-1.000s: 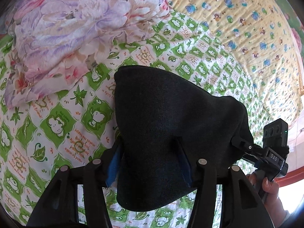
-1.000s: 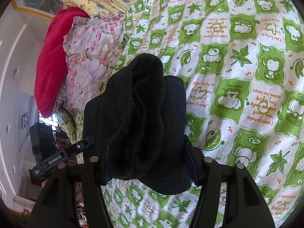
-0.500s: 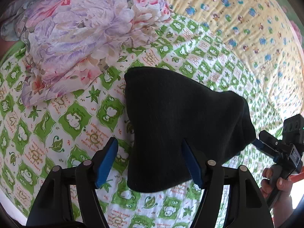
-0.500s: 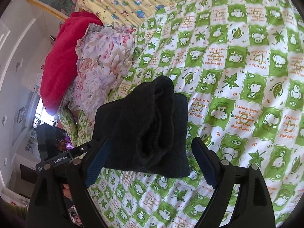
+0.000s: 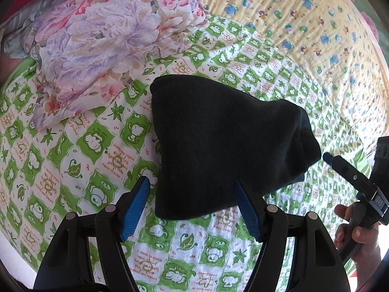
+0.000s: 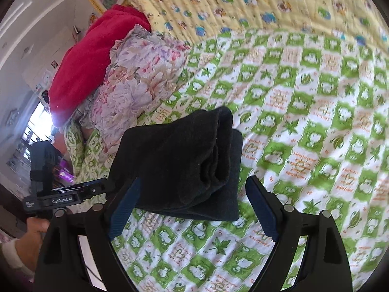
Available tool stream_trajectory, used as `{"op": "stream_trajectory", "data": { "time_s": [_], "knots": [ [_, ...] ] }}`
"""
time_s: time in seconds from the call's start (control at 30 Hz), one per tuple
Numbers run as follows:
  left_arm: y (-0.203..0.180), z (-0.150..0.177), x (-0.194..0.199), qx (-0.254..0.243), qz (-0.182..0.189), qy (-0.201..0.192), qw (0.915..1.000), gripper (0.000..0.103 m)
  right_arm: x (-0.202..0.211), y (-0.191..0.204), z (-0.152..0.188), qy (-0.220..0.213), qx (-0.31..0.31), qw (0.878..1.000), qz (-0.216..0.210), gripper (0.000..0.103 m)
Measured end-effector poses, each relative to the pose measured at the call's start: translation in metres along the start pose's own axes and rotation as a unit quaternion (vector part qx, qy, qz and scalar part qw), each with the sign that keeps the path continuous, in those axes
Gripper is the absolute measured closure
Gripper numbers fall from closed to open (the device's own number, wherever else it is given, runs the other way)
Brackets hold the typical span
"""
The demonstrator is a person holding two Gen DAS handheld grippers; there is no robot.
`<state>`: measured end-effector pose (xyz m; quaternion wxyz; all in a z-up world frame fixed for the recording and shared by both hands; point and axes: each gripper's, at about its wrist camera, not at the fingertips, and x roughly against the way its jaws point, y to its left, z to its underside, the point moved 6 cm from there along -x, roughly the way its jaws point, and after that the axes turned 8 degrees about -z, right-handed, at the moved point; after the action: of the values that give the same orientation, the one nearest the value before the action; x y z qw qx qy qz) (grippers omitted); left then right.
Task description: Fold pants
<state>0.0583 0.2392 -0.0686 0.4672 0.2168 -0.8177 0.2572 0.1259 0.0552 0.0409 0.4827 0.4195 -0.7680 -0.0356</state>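
Pants [image 5: 218,146], dark and folded into a compact bundle, lie on the green-and-white monkey-print quilt [image 5: 97,146] just ahead of both sets of fingers. In the left wrist view, going left to right: a floral cloth [image 5: 97,41] is heaped well beyond and left of the left finger; the left gripper [image 5: 190,203] stands released, its blue-padded fingers [image 5: 136,206] spread, the left pad clear of the fabric and the right pad at the near edge of the bundle, though actual contact there cannot be told. The bundle's near edge falls between the fingertips. Right of the right finger, the right gripper [image 5: 327,157] shows side-on beyond the bundle's right end, its tip just beside the fabric, with the person's right hand [image 5: 352,228] on the handle. A yellow animal-print quilt [image 5: 304,24] lies far ahead and to the right.

In the right wrist view, left to right: the left gripper [image 6: 107,182] enters from the far left, its tip at the bundle's left edge, with the left hand [image 6: 34,228] below it. A red blanket [image 6: 92,56] and the floral cloth [image 6: 141,77] are piled ahead and left of the left finger. The right gripper [image 6: 194,202] is parted wide, holding nothing; the pants [image 6: 184,165] sit ahead of and between its blue pads [image 6: 262,209], stacked folds showing at the bundle's right end. Quilt alone lies beyond the right finger
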Motion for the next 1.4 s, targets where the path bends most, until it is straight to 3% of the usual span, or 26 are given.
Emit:
{"op": "stream_trajectory", "data": {
  "time_s": [0.23, 0.47, 0.67, 0.97, 1.4],
  "knots": [
    [-0.003, 0.015, 0.011, -0.019, -0.046, -0.032, 0.9983, 0.029, -0.003, 0.02, 0.012, 0.022, 0.059, 0.998, 0.013, 0.015],
    [-0.001, 0.03, 0.016, -0.026, -0.078, -0.039, 0.9959, 0.026, -0.005, 0.036, 0.032, 0.036, 0.129, 0.99, 0.046, 0.015],
    [0.0, 0.038, 0.02, -0.03, -0.084, -0.04, 0.9952, 0.023, -0.009, 0.037, 0.043, 0.038, 0.148, 0.987, 0.057, 0.01],
    [-0.005, 0.044, 0.017, -0.062, -0.094, -0.045, 0.9926, 0.019, -0.011, 0.036, 0.049, 0.03, 0.15, 0.986, 0.061, 0.009],
    [-0.007, 0.052, 0.008, -0.077, -0.109, -0.052, 0.9897, 0.018, -0.02, 0.055, 0.052, 0.024, 0.2, 0.978, 0.058, 0.009]
  ]
}}
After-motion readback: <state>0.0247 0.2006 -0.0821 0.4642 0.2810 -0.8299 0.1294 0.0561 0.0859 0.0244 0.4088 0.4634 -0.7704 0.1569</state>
